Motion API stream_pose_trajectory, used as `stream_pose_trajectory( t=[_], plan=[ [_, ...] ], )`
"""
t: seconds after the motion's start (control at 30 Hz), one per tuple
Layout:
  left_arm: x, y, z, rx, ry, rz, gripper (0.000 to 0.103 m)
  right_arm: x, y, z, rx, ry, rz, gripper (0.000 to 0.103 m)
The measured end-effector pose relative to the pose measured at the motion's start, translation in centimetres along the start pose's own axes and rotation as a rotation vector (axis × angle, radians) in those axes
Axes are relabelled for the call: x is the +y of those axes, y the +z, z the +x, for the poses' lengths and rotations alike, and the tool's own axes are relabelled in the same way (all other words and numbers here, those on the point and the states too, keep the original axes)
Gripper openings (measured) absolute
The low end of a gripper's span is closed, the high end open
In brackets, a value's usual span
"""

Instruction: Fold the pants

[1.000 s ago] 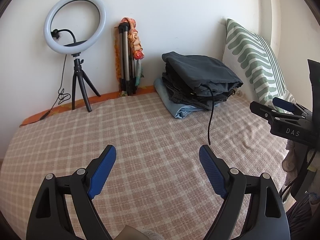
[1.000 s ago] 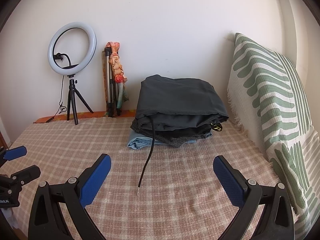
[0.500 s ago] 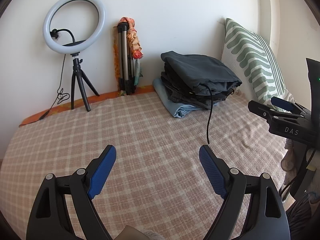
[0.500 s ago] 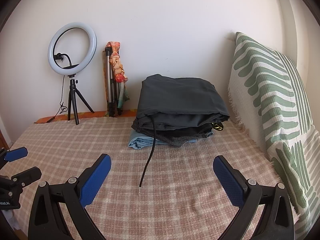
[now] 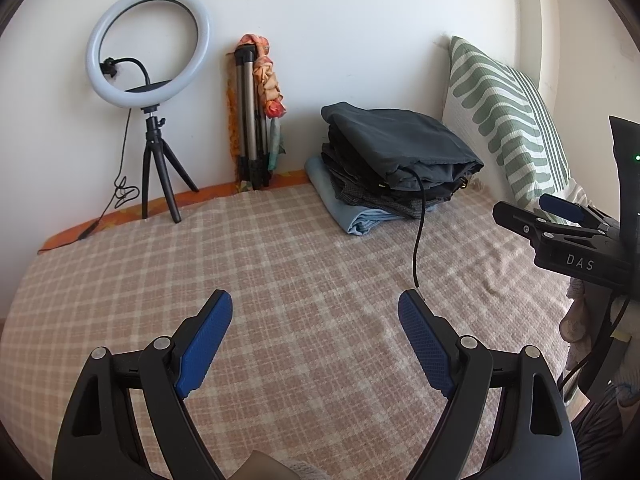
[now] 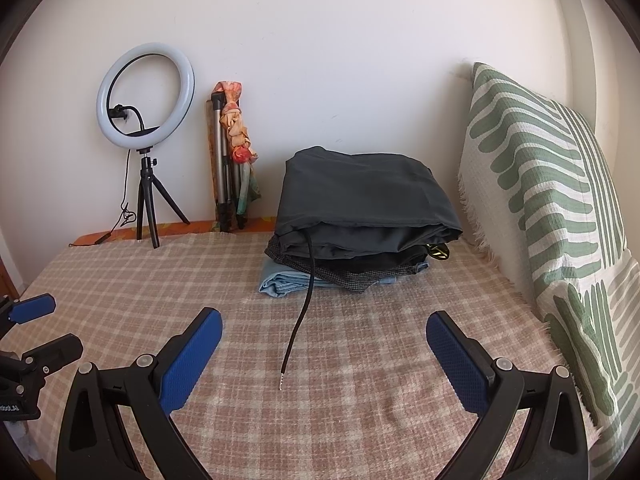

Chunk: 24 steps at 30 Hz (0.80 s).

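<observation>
A stack of folded clothes sits at the far side of the checked bedspread [image 5: 280, 280] near the wall. Dark grey pants [image 6: 364, 196] lie folded on top, with a black drawstring [image 6: 300, 312] hanging down onto the bedspread. Under them are darker garments and a light blue one [image 6: 280, 284]. The stack also shows in the left wrist view [image 5: 396, 148]. My left gripper [image 5: 316, 308] is open and empty over the bedspread. My right gripper [image 6: 324, 328] is open and empty, in front of the stack. The right gripper also shows at the right edge of the left wrist view [image 5: 560, 220].
A ring light on a small tripod [image 5: 148, 48] stands at the back left against the wall. A folded tripod with an orange cloth [image 5: 256, 112] leans beside it. A green and white striped pillow [image 6: 552, 208] stands along the right side.
Both views have shifted only slightly. The stack and both open grippers stand as before.
</observation>
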<state>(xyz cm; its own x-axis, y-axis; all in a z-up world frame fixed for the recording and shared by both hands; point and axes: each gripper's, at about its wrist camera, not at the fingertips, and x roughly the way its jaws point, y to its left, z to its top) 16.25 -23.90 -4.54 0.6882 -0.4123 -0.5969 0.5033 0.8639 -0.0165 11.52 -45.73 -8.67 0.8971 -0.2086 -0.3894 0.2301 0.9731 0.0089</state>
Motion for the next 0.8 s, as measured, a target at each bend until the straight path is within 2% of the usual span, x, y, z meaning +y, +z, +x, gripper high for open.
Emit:
stream_pose_trajectory(
  t=[0.8],
  plan=[
    [0.05, -0.07, -0.87, -0.037, 0.007, 0.018, 0.085, -0.02, -0.13, 0.62, 0.016, 0.018, 0.002, 0.103]
  ],
)
